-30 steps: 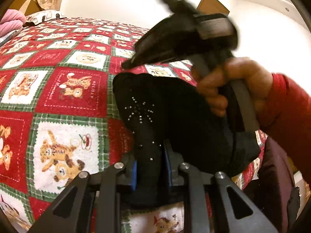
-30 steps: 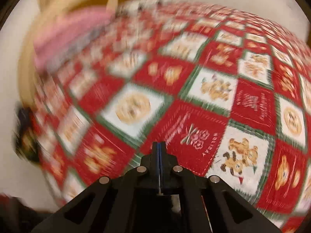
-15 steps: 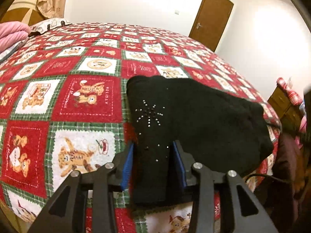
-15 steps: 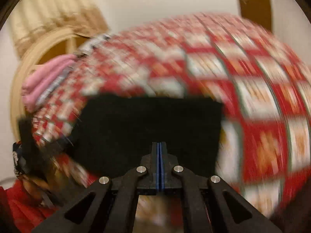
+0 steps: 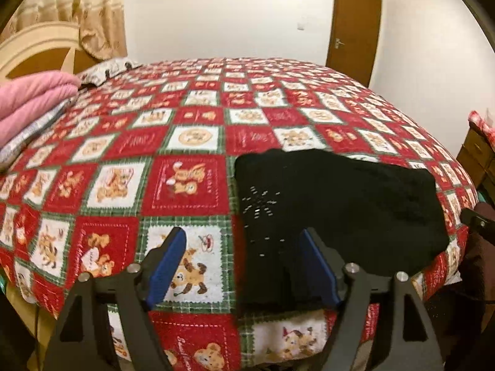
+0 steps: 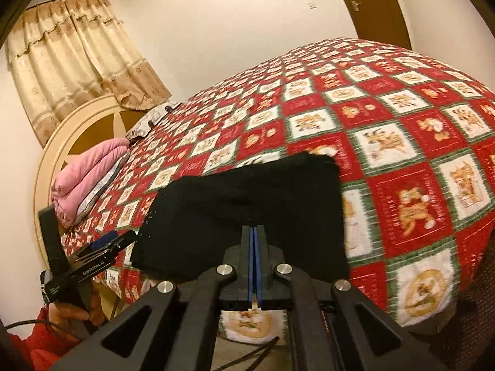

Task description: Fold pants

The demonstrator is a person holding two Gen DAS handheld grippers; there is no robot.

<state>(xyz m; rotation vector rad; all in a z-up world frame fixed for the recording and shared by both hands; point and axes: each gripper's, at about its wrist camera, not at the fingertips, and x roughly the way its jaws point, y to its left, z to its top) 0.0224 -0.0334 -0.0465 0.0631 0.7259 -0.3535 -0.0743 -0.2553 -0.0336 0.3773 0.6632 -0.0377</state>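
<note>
The black pants (image 5: 334, 204) lie folded in a compact bundle near the front edge of the bed (image 5: 191, 142). The left gripper (image 5: 244, 266) is opening, its 2 jaws wide and free of the cloth. The right gripper (image 6: 255, 266) is fully closed, holding nothing. It seems best to lift straight away, so the fold does not drag.

Most of the quilt (image 5: 191, 142) lies open, blocked only by folded black pants (image 5: 340, 204) near its edge and pink bedding (image 5: 27, 105) by the headboard (image 6: 77, 130).

One pair of black pants (image 5: 340, 204) (folded), one quilt (image 5: 185, 142), one pink blanket (image 5: 27, 102), one door (image 5: 352, 27), two grippers.
</note>
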